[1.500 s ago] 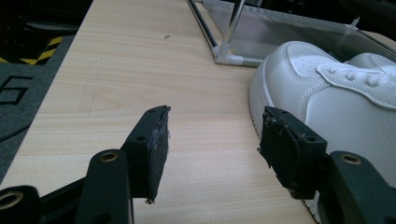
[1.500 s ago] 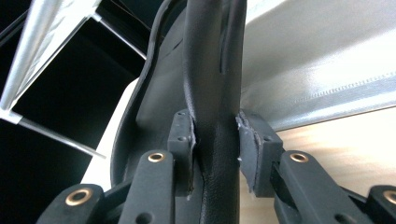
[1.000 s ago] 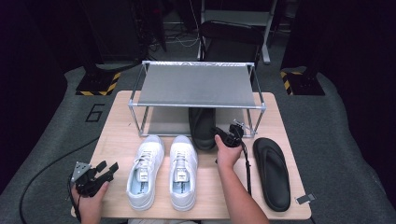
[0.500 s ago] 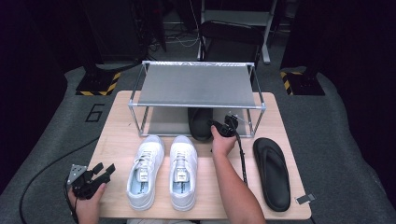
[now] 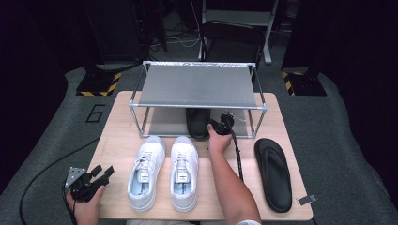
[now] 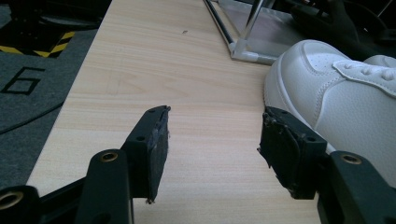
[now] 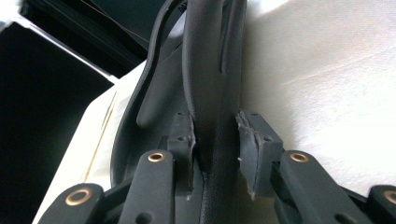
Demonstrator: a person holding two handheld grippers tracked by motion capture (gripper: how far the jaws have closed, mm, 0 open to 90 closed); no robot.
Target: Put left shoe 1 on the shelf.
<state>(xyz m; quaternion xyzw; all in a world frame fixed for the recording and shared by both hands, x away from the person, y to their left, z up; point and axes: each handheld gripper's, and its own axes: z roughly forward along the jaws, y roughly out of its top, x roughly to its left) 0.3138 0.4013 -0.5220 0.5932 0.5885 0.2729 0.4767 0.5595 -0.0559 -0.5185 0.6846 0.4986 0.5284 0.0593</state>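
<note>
Two grippers are in your hands: your right gripper (image 5: 224,123) is clamped on the strap of a black flip-flop (image 5: 198,123), which lies half under the metal rack (image 5: 197,86). Your left gripper (image 5: 94,174) hovers with jaws wide and empty at the table (image 5: 117,126) edge, beside the white sneakers (image 5: 164,171).

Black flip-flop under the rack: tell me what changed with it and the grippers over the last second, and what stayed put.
The right gripper, its jaws shut on the black flip-flop, has pushed it further back onto the lower shelf of the metal rack; the sandal now lies mostly beneath the top shelf. The left gripper, jaws open, shifted slightly toward the near table edge. The white sneakers and the other flip-flop stayed in place.
</note>
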